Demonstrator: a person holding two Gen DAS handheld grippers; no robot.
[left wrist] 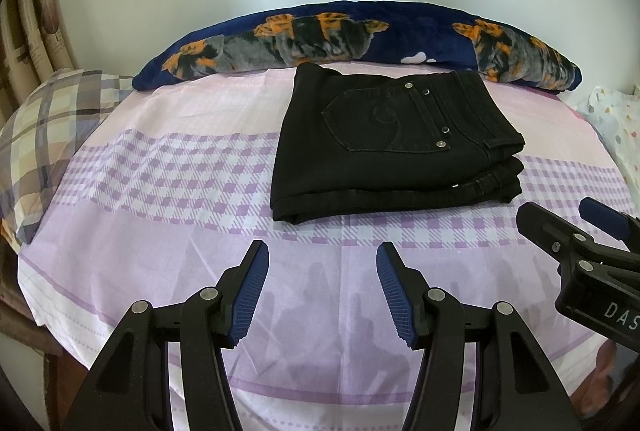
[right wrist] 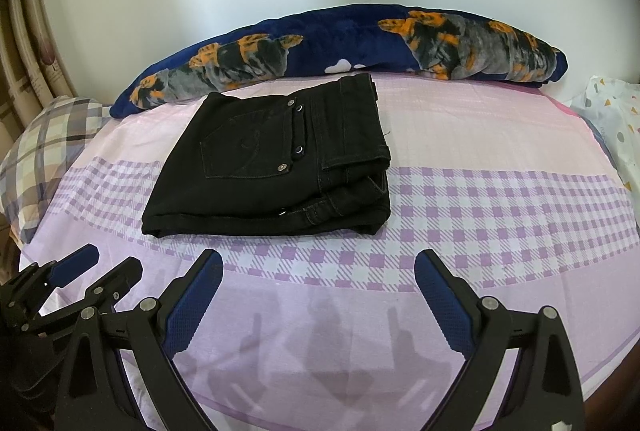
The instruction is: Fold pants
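Pants: the pants (left wrist: 396, 143) lie on the bed (left wrist: 160, 251) as a compact black stack, back pocket up, waistband edges toward my right side, just in front of the blanket (left wrist: 320, 39) rolled along the wall.

Layers: from my right wrist view I count several layers at the near right corner of the stack; the folded edges line up fairly well, with a little unevenness at the waistband end.

Left gripper: my left gripper (left wrist: 322, 289) hovers over the sheet near the stack but apart from it; its fingers (left wrist: 248, 295) are spread and hold nothing.

Right gripper: my right gripper (right wrist: 318, 305) also hangs over the bare sheet, on the near side of the stack, fingers (right wrist: 444, 301) spread wide and empty. In the left wrist view it shows at the far right edge, likewise clear of the cloth.

Done: as I judge it, the folding itself is complete. No leg trails out, and the bundle sits flat and square.

Left: little, if anything. At most I might press the top layer flat or nudge the waistband corner into line; I cannot tell from here whether the far edge of the stack is tidy.

Surroundings: a plaid pillow (left wrist: 52, 127) lies at my left, well apart from the pants.
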